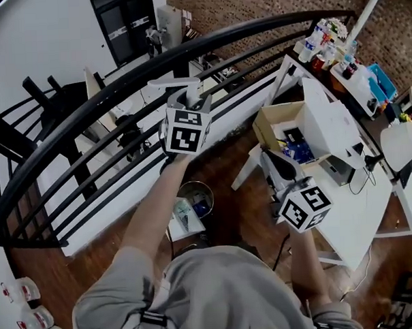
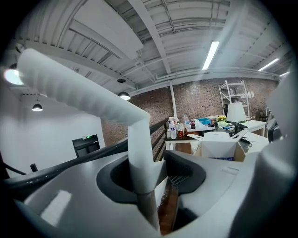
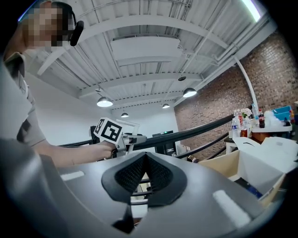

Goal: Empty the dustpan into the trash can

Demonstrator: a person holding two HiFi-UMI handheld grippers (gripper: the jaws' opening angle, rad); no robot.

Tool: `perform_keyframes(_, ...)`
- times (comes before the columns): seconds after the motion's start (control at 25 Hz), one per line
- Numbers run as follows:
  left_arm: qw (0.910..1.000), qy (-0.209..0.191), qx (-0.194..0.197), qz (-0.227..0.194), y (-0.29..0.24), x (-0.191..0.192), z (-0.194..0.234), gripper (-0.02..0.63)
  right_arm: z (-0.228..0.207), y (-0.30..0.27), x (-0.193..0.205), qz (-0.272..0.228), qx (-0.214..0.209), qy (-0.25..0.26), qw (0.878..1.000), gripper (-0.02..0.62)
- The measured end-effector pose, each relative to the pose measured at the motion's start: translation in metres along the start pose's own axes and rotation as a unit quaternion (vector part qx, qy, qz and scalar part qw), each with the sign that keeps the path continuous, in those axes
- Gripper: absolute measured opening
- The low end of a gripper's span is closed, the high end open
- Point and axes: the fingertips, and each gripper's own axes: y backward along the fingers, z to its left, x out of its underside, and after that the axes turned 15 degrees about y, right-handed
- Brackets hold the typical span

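My left gripper (image 1: 189,100) is raised toward the black railing and is shut on the white ribbed dustpan handle (image 1: 175,82). In the left gripper view the handle (image 2: 93,100) rises between the jaws (image 2: 156,172) and bends away to the upper left. The pan is hidden. A round metal trash can (image 1: 196,195) with litter in it stands on the floor below my left forearm. A white flat thing (image 1: 183,224) lies against it; I cannot tell what it is. My right gripper (image 1: 272,159) hovers by the table with its pads (image 3: 160,174) together on nothing.
The black curved railing (image 1: 121,89) runs across in front of me. An open cardboard box (image 1: 286,126) sits on a white table (image 1: 357,195) at the right, with bottles (image 1: 327,42) further back. The floor (image 1: 242,213) is dark wood.
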Motion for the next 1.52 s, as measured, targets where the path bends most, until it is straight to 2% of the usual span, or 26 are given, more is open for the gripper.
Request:
perform_keyframes(0.2, 0.9994, -0.015, 0.022, 0.021, -0.051, 0.002, -0.024, 0.176, -0.021, -0.005, -0.005, 0.004, -0.001, 0.000, 1.000, 0.000)
perform_keyframes(0.4, 0.9986, -0.023, 0.026, 0.041, -0.090, 0.009, -0.041, 0.176, -0.042, -0.006, -0.001, 0.010, -0.006, 0.001, 1.000, 0.000)
perform_keyframes(0.72, 0.9982, -0.024, 0.028, 0.047, -0.100, 0.011, -0.047, 0.176, -0.062, -0.006, 0.003, 0.009, -0.006, -0.002, 1.000, 0.000)
perform_keyframes(1.0, 0.9992, -0.011, 0.026, 0.029, -0.061, 0.003, -0.040, 0.176, -0.058, 0.002, -0.001, 0.004, -0.009, 0.000, 1.000, 0.000)
perform_keyframes(1.12, 0.9997, 0.001, 0.017, 0.020, -0.029, 0.004, -0.028, 0.176, -0.046, 0.001, 0.005, -0.001, -0.025, -0.004, 1.000, 0.000)
perform_keyframes(1.32, 0.9997, 0.016, 0.004, -0.016, 0.040, 0.000, -0.012, 0.176, -0.013, -0.003, 0.003, -0.016, -0.089, -0.002, 0.996, 0.000)
perform_keyframes(1.52, 0.9982, 0.025, -0.033, -0.045, 0.127, 0.000, -0.004, 0.176, 0.028, 0.014, -0.010, -0.031, -0.155, 0.015, 0.987, 0.000)
